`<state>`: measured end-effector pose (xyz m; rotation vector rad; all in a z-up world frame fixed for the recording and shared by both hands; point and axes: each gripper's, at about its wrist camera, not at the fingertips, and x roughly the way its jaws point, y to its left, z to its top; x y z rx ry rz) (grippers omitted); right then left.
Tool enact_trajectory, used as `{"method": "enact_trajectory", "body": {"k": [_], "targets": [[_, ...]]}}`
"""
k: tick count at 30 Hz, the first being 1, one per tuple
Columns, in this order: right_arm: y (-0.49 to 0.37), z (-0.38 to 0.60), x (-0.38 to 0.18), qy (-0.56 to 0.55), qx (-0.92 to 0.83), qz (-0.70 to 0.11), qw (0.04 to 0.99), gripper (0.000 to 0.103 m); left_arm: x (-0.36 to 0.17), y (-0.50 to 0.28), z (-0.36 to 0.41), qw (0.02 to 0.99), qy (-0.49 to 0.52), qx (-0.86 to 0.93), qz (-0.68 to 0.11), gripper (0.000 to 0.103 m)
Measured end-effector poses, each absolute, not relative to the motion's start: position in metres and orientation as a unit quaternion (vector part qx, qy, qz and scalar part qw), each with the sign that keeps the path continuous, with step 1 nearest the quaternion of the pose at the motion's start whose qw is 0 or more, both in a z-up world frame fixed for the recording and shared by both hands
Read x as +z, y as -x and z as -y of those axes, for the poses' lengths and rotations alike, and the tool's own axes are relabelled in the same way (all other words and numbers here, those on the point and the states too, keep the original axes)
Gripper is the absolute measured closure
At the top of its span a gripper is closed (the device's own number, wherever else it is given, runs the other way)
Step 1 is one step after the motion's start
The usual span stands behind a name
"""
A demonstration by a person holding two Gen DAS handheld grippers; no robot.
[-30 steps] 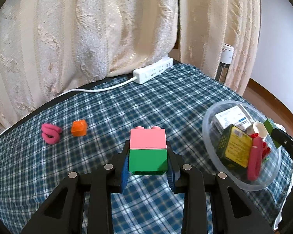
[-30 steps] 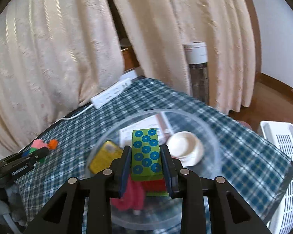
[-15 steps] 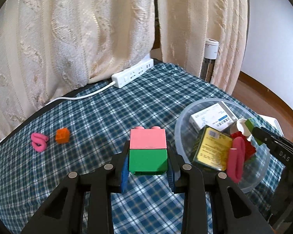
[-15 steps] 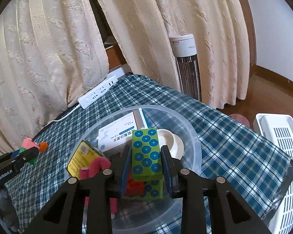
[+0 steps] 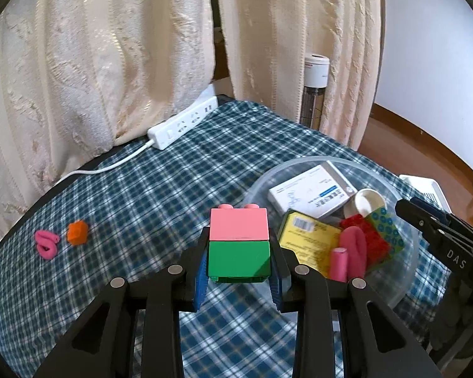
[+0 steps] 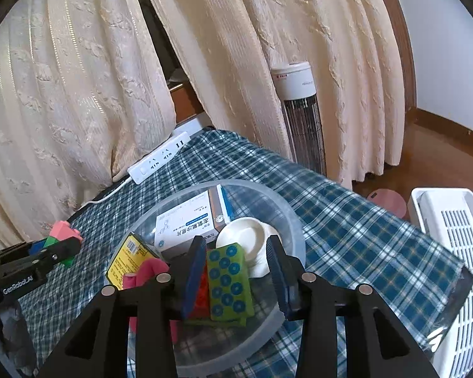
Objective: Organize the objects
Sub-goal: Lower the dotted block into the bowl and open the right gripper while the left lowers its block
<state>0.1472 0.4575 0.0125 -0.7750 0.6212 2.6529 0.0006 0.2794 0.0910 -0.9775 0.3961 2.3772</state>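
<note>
My left gripper (image 5: pixel 239 272) is shut on a pink-over-green block stack (image 5: pixel 239 249), held above the checked tablecloth just left of the clear bowl (image 5: pixel 405 286). The right gripper (image 6: pixel 235 245) hangs over the bowl (image 6: pixel 288 211) with its jaws opening. A green blue-dotted block (image 6: pixel 228 282) lies between them, leaning on a red brick (image 6: pixel 201 296), with a gap to the right pad. In the bowl also lie a white medicine box (image 6: pixel 189 223), a yellow box (image 5: pixel 309 239), a white cap (image 6: pixel 246 239) and a pink roll (image 5: pixel 350 255).
On the cloth at the left lie an orange block (image 5: pixel 76 232) and a pink curl (image 5: pixel 46 244). A white power strip (image 5: pixel 183 124) sits by the curtains. A tower heater (image 6: pixel 301 116) and a white appliance (image 6: pixel 457 252) stand beyond the table's right edge.
The left gripper carried the block stack right, closer to the bowl. The right gripper lowered the dotted block into the bowl and its jaws parted from it.
</note>
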Motion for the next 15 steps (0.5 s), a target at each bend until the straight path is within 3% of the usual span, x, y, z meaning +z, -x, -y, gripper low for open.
{"method": "enact_trajectory", "body": {"k": [15], "targets": [[-0.164,-0.472,0.014,0.251,0.927,-0.229,0.159,0.059,0.090,-0.010,-0.344,0.326,0.359,0.860,-0.161,0.070]]}}
